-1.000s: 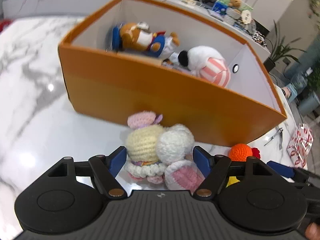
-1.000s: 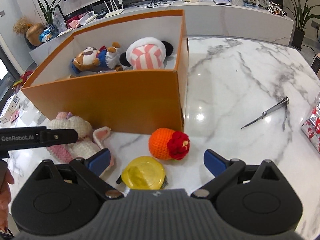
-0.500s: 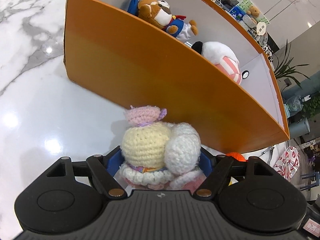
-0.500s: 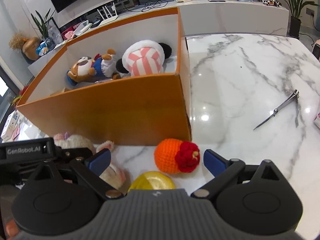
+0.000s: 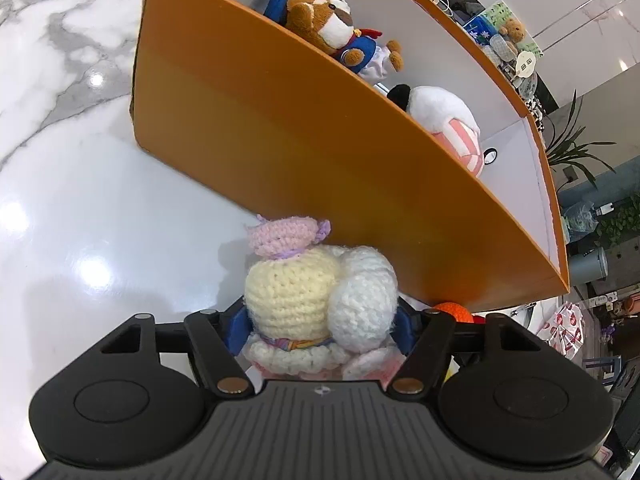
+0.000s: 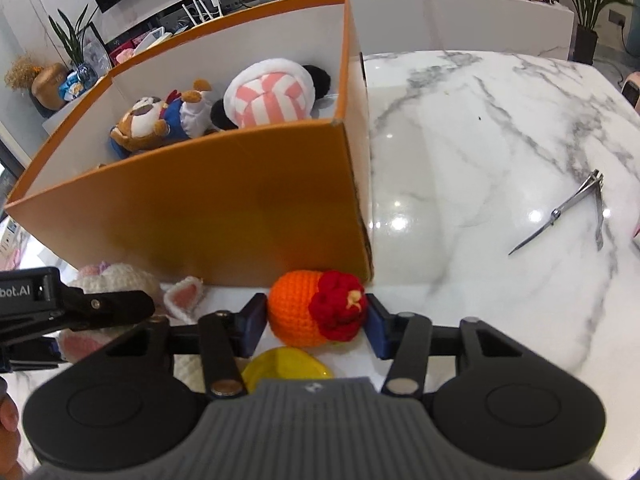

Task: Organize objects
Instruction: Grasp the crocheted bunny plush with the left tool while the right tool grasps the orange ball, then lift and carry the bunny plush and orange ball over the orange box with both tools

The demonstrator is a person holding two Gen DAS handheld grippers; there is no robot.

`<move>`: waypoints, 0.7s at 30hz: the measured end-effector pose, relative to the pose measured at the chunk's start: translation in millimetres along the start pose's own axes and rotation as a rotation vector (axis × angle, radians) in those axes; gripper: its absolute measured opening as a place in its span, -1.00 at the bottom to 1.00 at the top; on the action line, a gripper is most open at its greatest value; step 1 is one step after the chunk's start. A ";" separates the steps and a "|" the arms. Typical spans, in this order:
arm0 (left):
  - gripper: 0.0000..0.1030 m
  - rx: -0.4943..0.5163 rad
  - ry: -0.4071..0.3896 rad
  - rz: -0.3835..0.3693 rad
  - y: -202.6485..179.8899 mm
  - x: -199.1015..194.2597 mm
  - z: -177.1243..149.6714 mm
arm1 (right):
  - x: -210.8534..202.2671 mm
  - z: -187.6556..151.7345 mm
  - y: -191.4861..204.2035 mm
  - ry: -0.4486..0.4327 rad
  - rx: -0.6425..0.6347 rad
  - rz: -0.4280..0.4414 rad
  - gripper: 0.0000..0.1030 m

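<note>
Left wrist view shows my left gripper now clamped on the crochet doll, while my right gripper has just closed on the orange crochet ball, both against the orange box, ready for lifting in

- The left gripper, which stood open on either side of the crochet doll a second ago, closed until both blue pads pressed against the doll's sides.
- The right gripper moved forward toward the orange box and closed on the orange crochet ball, which had lain free ahead of it.
- The yellow lid slipped mostly under the right gripper's body, farther from the box in view.
</note>
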State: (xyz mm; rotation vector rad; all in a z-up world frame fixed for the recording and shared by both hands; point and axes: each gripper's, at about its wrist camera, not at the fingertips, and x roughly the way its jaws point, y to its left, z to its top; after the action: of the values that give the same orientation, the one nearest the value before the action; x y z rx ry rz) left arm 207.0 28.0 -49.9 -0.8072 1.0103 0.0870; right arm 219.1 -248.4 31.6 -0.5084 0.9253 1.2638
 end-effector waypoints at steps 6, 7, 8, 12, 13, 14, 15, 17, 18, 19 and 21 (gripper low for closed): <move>0.45 0.009 0.000 -0.008 -2.7 -4.3 -2.1 | -8.7 -0.8 1.0 0.005 -0.086 0.082 0.02; 0.44 0.012 -0.005 -0.010 -3.6 -6.3 -2.8 | -10.5 -0.7 1.5 0.002 -0.087 0.084 0.02; 0.44 0.018 -0.010 -0.012 -4.8 -9.1 -3.5 | -12.0 -0.4 2.1 0.001 -0.090 0.087 0.02; 0.44 0.036 -0.044 -0.011 -9.6 -22.1 -4.0 | -19.3 0.6 2.7 -0.009 -0.094 0.100 0.02; 0.44 0.041 -0.052 -0.013 -10.5 -26.5 -4.4 | -21.5 0.7 2.6 -0.010 -0.094 0.105 0.02; 0.44 0.044 -0.056 -0.014 -11.2 -29.8 -3.7 | -23.8 0.9 2.4 -0.010 -0.093 0.110 0.02; 0.44 0.049 -0.060 -0.015 -11.5 -34.2 -4.3 | -26.7 1.0 2.3 -0.011 -0.093 0.119 0.02; 0.44 0.062 -0.073 -0.013 -11.3 -43.4 -6.3 | -33.3 0.2 2.6 -0.012 -0.096 0.137 0.02; 0.44 0.070 -0.080 -0.011 -11.5 -47.9 -6.9 | -36.6 -0.5 2.8 -0.013 -0.100 0.144 0.02; 0.44 0.079 -0.090 -0.008 -12.0 -52.6 -7.4 | -40.4 -1.2 3.1 -0.014 -0.105 0.150 0.02; 0.44 0.093 -0.103 -0.008 -11.1 -61.9 -8.9 | -47.1 -3.2 4.4 -0.014 -0.111 0.165 0.02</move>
State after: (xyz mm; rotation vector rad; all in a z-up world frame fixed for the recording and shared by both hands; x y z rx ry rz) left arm 170.9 32.3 2.3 -0.7146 0.9071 0.0735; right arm 212.7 -277.0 68.9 -0.5179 0.9026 1.4724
